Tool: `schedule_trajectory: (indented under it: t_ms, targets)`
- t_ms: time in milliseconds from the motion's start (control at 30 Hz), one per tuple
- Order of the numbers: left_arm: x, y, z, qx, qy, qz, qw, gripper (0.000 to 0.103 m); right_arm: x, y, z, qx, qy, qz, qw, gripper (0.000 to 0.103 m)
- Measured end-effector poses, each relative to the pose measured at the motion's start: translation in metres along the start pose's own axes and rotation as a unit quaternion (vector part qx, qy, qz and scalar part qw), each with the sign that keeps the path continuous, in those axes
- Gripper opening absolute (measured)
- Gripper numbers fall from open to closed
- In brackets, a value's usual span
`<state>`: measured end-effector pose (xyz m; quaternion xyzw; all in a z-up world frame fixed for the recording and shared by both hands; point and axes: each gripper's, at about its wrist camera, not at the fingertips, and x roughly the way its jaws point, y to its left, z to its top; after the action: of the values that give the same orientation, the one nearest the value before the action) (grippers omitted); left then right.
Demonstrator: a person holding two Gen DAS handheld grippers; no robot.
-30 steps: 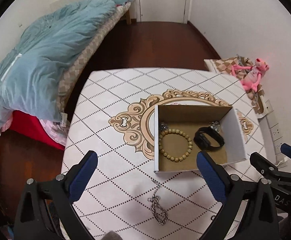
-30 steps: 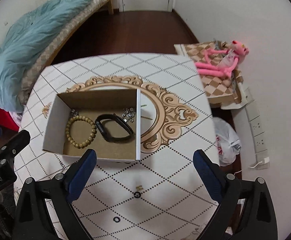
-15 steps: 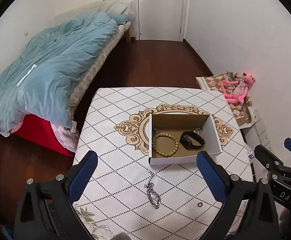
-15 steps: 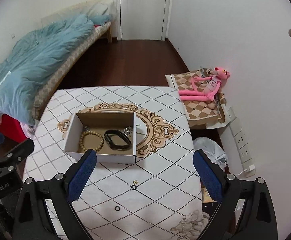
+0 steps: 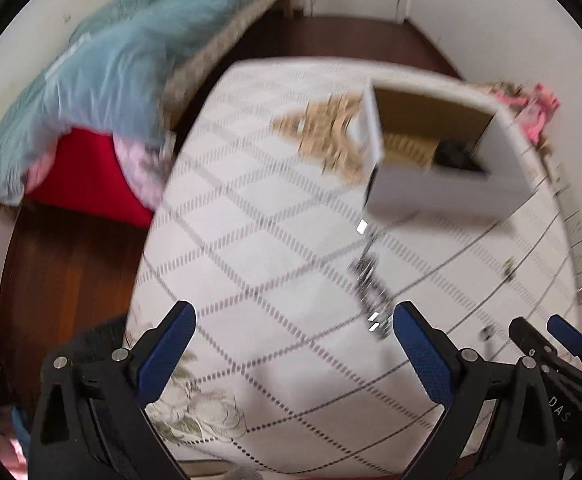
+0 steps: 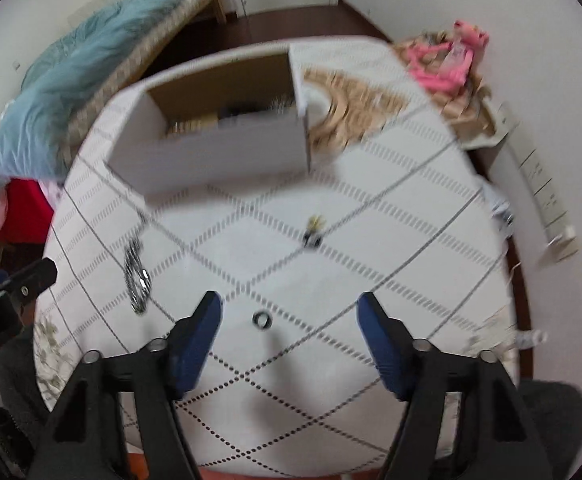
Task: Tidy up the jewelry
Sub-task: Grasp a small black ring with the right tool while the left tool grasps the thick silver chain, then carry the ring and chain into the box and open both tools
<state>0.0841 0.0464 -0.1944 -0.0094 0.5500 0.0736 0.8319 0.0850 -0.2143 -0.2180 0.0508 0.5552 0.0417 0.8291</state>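
Both views are motion-blurred. An open cardboard box (image 5: 443,184) stands on the white patterned table (image 5: 251,240), holding a beaded bracelet and a black band. It also shows in the right wrist view (image 6: 219,148). A silver chain (image 5: 369,284) lies in front of the box, just ahead of my open, empty left gripper (image 5: 291,340); it also shows in the right wrist view (image 6: 135,276). A small dark ring (image 6: 262,319) lies between the fingertips of my open, empty right gripper (image 6: 289,320). Another ring and a gold piece (image 6: 313,232) lie farther ahead.
A bed with a blue duvet (image 5: 103,76) stands left of the table. A pink plush toy (image 6: 451,60) lies on a low stand at the right. A wall power strip (image 6: 543,200) is at the right. The table's near edge is close below both grippers.
Both grippers have dropped low and close to the table after being raised high half a second ago. The right gripper now straddles the dark ring; the left is near the chain.
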Motion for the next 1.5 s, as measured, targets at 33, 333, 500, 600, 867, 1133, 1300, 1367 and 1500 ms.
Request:
schedule_trajectory:
  t_ms: [33, 333, 500, 600, 867, 1133, 1300, 1367, 1500]
  targets:
    - [0.007, 0.002, -0.004, -0.002, 0.008, 0.001, 1.0, 0.101, 0.007, 0.003, -0.005, 0.0, 0.002, 0.003, 1.0, 0.07]
    - [0.031, 0.01, -0.021, -0.011, 0.041, 0.009, 0.9991, 0.101, 0.032, 0.023, -0.019, -0.043, -0.009, -0.037, 0.998, 0.023]
    - [0.037, 0.01, -0.021, -0.016, 0.049, -0.002, 0.9987, 0.101, 0.026, 0.017, -0.018, -0.03, -0.019, -0.022, 0.999, 0.013]
    - [0.04, 0.008, -0.016, -0.021, 0.047, -0.019, 0.9985, 0.1, 0.018, 0.005, -0.019, -0.005, -0.025, -0.014, 1.0, 0.013]
    - [0.051, -0.021, 0.008, 0.006, 0.036, -0.071, 0.9968, 0.1, 0.019, -0.012, -0.012, 0.018, -0.029, -0.014, 0.999, 0.013]
    - [0.063, -0.055, 0.013, 0.08, 0.028, -0.098, 0.9916, 0.013, 0.017, -0.023, -0.008, 0.034, -0.031, -0.011, 0.999, 0.013]
    - [0.051, -0.046, 0.012, 0.058, 0.016, -0.146, 0.9874, 0.006, 0.004, -0.031, -0.003, 0.049, -0.043, 0.001, 0.998, 0.013]
    - [0.04, -0.041, 0.013, 0.052, 0.008, -0.161, 0.9856, 0.006, -0.004, -0.034, 0.0, 0.053, -0.049, 0.009, 0.997, 0.013]
    - [0.008, -0.032, 0.016, 0.046, -0.015, -0.19, 0.9806, 0.006, -0.021, -0.034, 0.008, 0.055, -0.062, 0.027, 0.996, 0.013]
